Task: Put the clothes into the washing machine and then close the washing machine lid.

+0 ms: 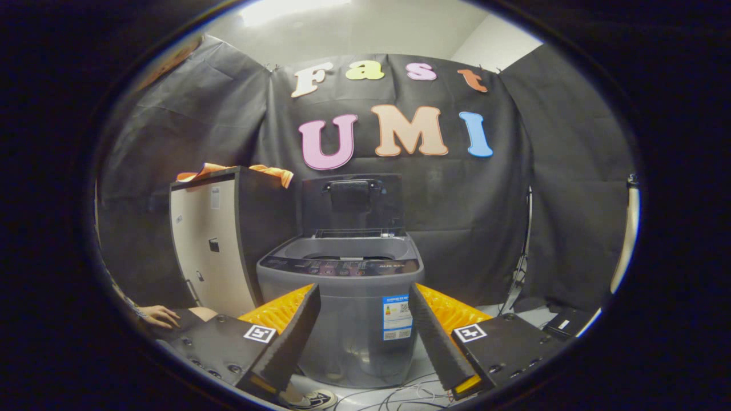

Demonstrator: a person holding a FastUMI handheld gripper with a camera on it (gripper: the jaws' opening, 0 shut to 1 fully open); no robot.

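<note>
Two spread fingers (365, 337), cabled floor (400, 394).

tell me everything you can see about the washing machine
The washing machine is a grey top-loader, plastic-looking, standing upright on the floor beyond the open claw, which holds nothing. Its dark lid is raised upright at the back, with a handle near its top, leaving the tub opening uncovered. A dark control strip runs along the front top edge; a sticker sits on its front. A cabinet stands close beside it.
</note>
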